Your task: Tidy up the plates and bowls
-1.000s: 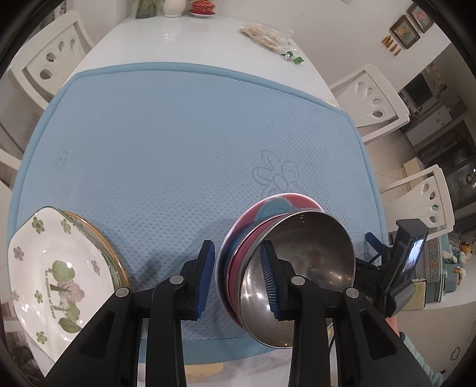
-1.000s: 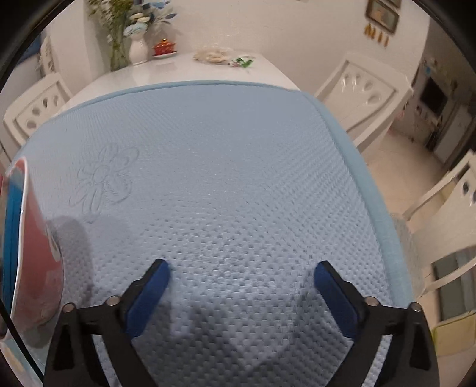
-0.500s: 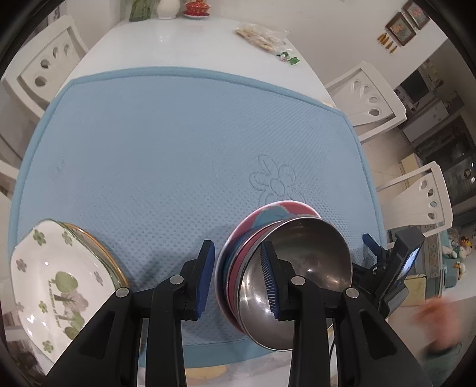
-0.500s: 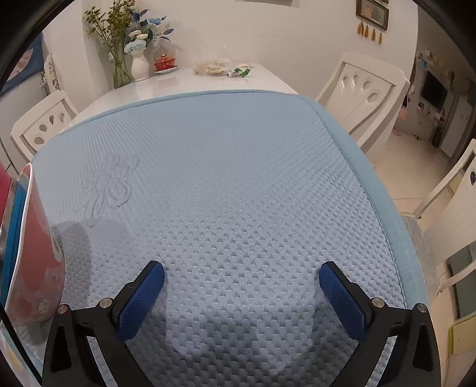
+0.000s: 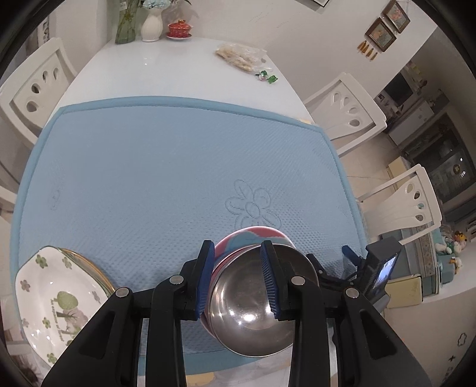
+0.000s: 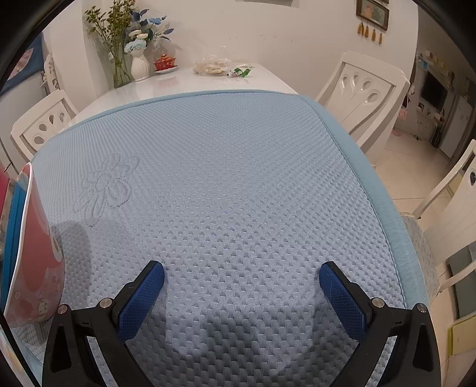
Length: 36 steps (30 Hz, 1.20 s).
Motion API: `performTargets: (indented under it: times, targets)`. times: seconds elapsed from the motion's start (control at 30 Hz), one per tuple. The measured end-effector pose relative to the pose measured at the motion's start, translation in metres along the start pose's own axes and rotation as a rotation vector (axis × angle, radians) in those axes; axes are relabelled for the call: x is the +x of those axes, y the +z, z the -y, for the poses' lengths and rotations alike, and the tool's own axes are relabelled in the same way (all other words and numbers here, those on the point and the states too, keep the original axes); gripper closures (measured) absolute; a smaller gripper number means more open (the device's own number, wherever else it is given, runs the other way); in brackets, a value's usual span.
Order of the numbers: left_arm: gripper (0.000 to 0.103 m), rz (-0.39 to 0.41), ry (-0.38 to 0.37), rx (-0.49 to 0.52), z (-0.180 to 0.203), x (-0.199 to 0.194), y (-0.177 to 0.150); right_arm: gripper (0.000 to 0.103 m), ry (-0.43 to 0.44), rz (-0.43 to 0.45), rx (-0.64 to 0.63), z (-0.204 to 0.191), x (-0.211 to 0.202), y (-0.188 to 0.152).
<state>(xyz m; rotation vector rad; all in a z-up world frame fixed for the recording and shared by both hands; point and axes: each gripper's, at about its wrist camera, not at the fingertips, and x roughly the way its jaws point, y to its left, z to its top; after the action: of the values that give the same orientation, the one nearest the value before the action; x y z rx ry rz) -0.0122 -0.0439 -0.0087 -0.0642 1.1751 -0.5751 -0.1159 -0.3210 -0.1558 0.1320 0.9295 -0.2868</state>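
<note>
My left gripper (image 5: 238, 279) is shut on a tilted stack of bowls: a steel bowl (image 5: 253, 312) nested in pink and blue bowls (image 5: 253, 235), with one finger inside the steel bowl and one outside the stack's rim. The stack hangs above the near edge of the blue mat (image 5: 148, 178). The pink bowl's outside also shows at the left edge of the right wrist view (image 6: 35, 253). A white plate with green trees (image 5: 56, 300) lies on a gold-rimmed plate at the mat's near left. My right gripper (image 6: 241, 285) is open and empty, low over the mat (image 6: 238, 178).
The white table (image 5: 178, 74) carries a vase (image 5: 151, 26), a red lidded cup (image 5: 179, 29), a snack bag (image 5: 238, 55) and wrapped candies (image 5: 267, 77) at its far end. White chairs (image 5: 348, 110) stand along both sides.
My left gripper has lifted and pulled back with the bowl stack, so more of the table's far end shows. My right gripper has tilted up slightly and stays open.
</note>
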Motion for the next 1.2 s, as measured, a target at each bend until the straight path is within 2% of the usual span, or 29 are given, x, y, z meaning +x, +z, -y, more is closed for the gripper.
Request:
performTargets:
  times: [1.2]
  targets:
    - [0.074, 0.016, -0.005, -0.010, 0.0004, 0.0004, 0.0028, 0.000, -0.002, 0.001, -0.001, -0.0018, -0.0004, -0.0018]
